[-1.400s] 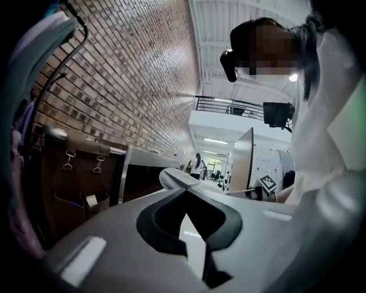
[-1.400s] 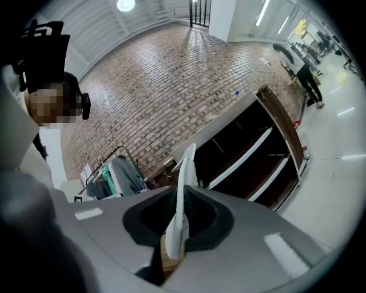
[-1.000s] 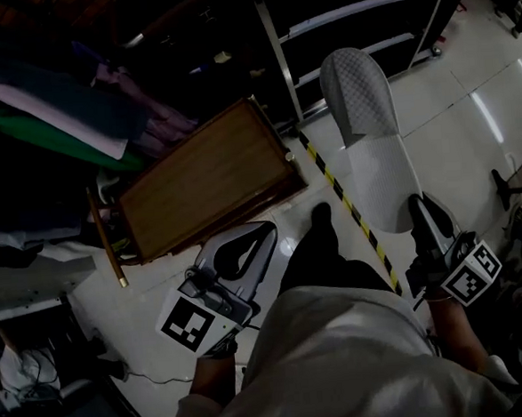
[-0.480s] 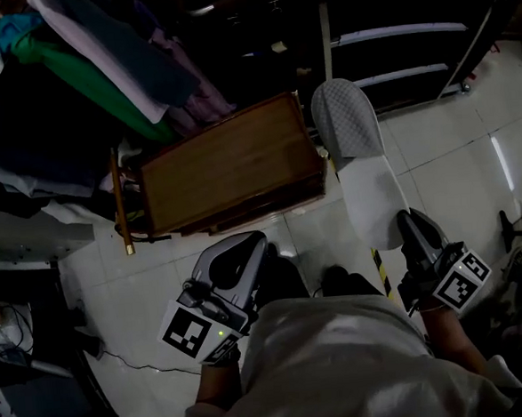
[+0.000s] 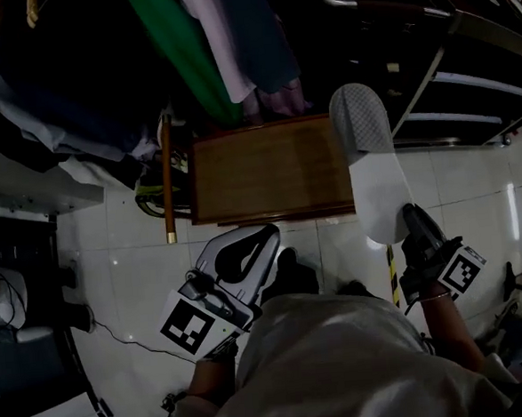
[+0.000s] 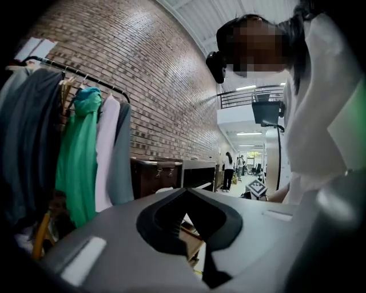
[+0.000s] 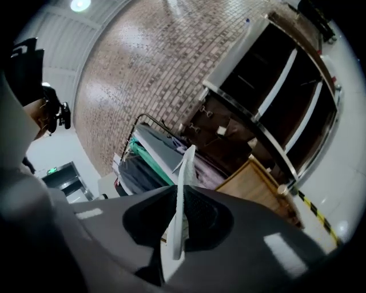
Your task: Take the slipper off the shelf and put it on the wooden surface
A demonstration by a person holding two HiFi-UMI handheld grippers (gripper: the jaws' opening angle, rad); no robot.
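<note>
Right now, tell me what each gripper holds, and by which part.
The right gripper holds the white slipper by its heel end, pinched edge-on between the jaws. The left gripper holds nothing.

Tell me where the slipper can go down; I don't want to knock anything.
The wooden surface looks bare across its top. Hanging clothes border its far side, a wooden pole its left, and the slipper in the right claw hangs at its right edge. The white floor tiles in front are free too. The clothes side is crowded.
</note>
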